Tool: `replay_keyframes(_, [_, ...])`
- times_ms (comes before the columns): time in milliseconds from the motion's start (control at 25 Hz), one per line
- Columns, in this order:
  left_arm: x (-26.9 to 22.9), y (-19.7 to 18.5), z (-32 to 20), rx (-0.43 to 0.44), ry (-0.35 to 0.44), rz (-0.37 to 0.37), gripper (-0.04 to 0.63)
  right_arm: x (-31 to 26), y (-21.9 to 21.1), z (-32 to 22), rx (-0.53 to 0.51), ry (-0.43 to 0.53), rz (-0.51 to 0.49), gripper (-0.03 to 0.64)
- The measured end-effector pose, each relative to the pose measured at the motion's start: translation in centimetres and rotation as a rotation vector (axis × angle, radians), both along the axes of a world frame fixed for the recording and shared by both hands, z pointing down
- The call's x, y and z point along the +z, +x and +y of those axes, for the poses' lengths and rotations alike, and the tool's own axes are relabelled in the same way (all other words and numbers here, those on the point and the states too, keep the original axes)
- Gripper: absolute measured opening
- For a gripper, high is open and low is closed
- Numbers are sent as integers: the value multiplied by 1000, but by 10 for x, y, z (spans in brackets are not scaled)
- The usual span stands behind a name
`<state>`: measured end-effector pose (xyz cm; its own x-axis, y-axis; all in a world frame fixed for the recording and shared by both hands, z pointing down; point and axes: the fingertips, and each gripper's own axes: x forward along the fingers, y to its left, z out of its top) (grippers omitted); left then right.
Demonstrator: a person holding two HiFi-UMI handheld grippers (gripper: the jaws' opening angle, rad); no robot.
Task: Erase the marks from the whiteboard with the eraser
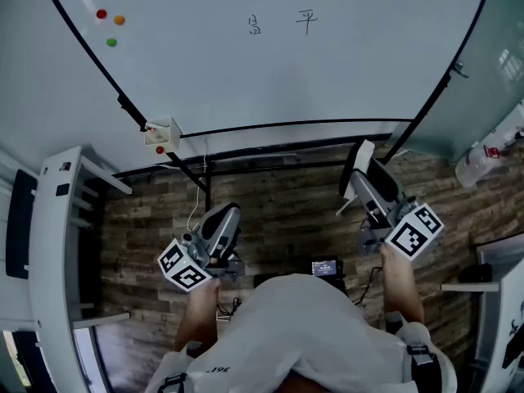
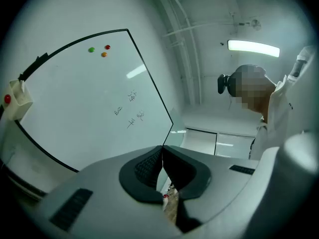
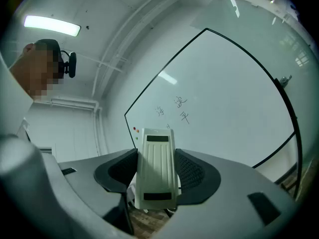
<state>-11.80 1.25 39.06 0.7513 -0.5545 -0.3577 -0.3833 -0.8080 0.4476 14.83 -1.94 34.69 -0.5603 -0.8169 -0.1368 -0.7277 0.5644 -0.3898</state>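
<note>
While I stand back from the whiteboard (image 1: 344, 80), nothing has been wiped yet: the handwritten marks (image 1: 307, 20) sit high on its surface, well apart from both of my tools. My right gripper (image 1: 361, 177) is pinching the eraser (image 3: 156, 169) by its two long sides, the ribbed pale plastic body standing up between the dark pads (image 3: 192, 172) and sticking out past them. My left gripper (image 2: 162, 164) has its fingers pressed together on nothing and hangs low over the wooden floor (image 1: 278, 211), idle.

The main worry, as I judge it, is the grip. I hold the eraser only by its smooth sides, so once I press it flat and drag, friction from the board could twist it or lever it out of the pads. From the right gripper view I see the ribbed back; I cannot tell where the wiping face points, so I might bring hard plastic to the board and only smear or scratch.

Reach is another risk. The marks are near the top, and stretching up may tilt the eraser so only an edge touches, leaving streaks.

The board seems to stand on a frame (image 1: 195, 176), and a hard push could rock it. The coloured magnets (image 1: 111, 42) and the small holder (image 1: 162, 133) at the lower corner lie well off to the left, out of my likely path.
</note>
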Motion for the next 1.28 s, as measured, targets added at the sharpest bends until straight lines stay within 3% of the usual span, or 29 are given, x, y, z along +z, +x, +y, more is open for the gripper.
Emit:
replay_keyframes(760, [8, 16, -11, 6, -22, -27, 6, 8, -2, -13, 0, -14, 12, 258])
replay_keyframes(1080, [12, 45, -22, 30, -27, -43, 6, 8, -7, -15, -60, 19, 97, 256])
replay_keyframes(1280, [16, 64, -27, 25, -39, -43, 6, 15, 7, -22, -36, 15, 144, 256])
